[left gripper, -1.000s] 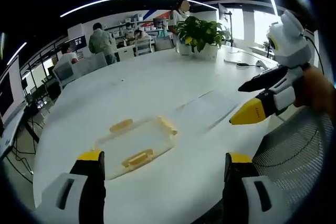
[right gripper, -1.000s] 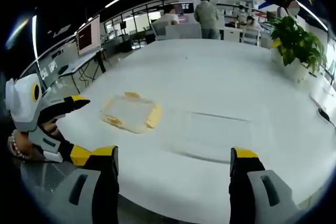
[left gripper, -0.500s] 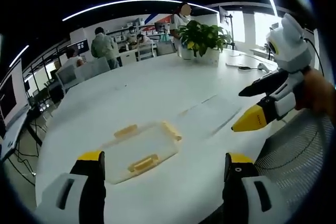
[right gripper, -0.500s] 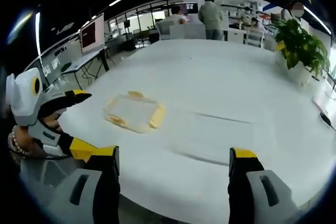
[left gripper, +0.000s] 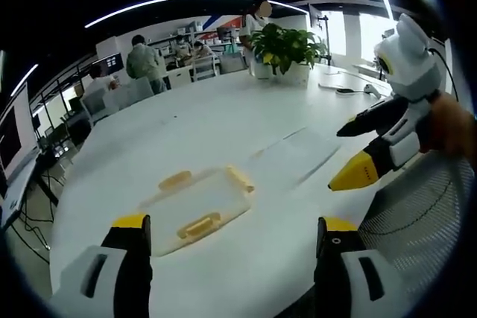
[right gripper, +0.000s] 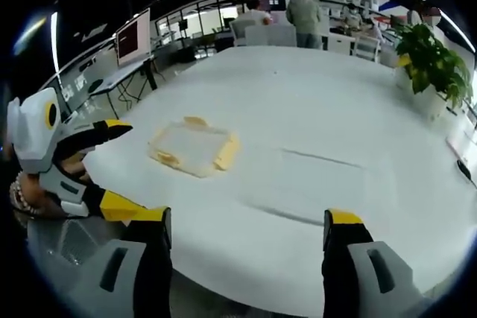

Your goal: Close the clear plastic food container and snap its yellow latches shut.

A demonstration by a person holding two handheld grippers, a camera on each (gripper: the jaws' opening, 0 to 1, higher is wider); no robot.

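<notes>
A clear plastic food container [left gripper: 195, 205] with yellow latches lies flat on the white table [left gripper: 223, 124], just ahead of my left gripper [left gripper: 231, 247], which is open and holds nothing. In the right gripper view the same container [right gripper: 191, 148] sits left of centre, well ahead of my right gripper [right gripper: 246, 240], also open and empty. The right gripper [left gripper: 387, 135] reaches in from the right of the left gripper view, its jaws apart. The left gripper [right gripper: 82, 161] shows at the left of the right gripper view, above the table's near edge.
A potted plant [left gripper: 287, 50] stands at the table's far end, with a cable [left gripper: 346, 91] near it. Several people [left gripper: 143, 57] and desks are beyond the table. A mesh chair back [left gripper: 417, 206] lies under the right hand. A clear mat [right gripper: 320, 180] lies on the table.
Both views have drifted slightly as the hands moved. The container lies where it was, and both grippers stay open.
</notes>
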